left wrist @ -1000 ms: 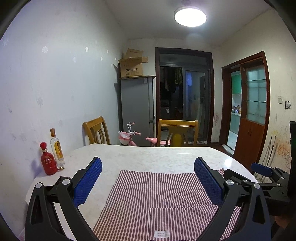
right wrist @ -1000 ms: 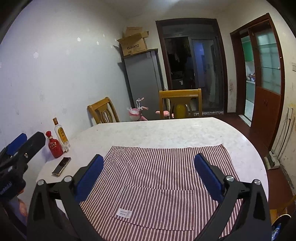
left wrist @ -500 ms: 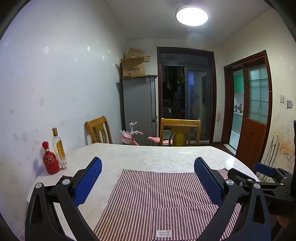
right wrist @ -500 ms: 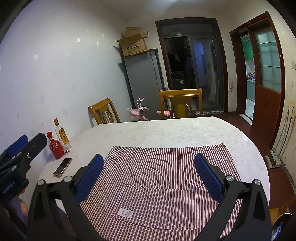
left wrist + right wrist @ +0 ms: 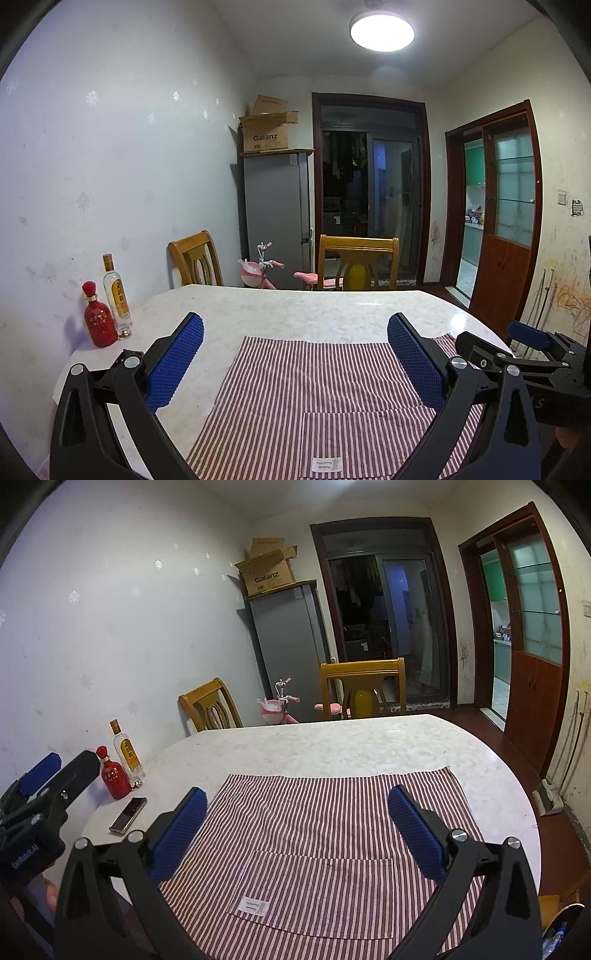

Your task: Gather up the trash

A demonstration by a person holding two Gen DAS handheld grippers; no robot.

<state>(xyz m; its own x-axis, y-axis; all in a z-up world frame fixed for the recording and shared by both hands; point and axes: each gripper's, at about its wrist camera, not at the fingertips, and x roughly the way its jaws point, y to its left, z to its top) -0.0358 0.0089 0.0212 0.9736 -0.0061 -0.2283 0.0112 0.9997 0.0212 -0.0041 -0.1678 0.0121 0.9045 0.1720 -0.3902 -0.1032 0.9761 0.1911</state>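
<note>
Right wrist: red bottle (image 5: 113,778), clear bottle (image 5: 127,753) capped.

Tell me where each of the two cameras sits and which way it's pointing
Left wrist: sits on the left gripper, looking across the striped cloth on the table toward the doorway; its open jaws show, with the right gripper at the right edge.
Right wrist: sits on the right gripper, higher and farther right, facing the same way; its open jaws show, the left gripper at the left edge, a phone beside it.
Both share the cloth, the red bottle, clear bottle, chairs and fridge.
</note>
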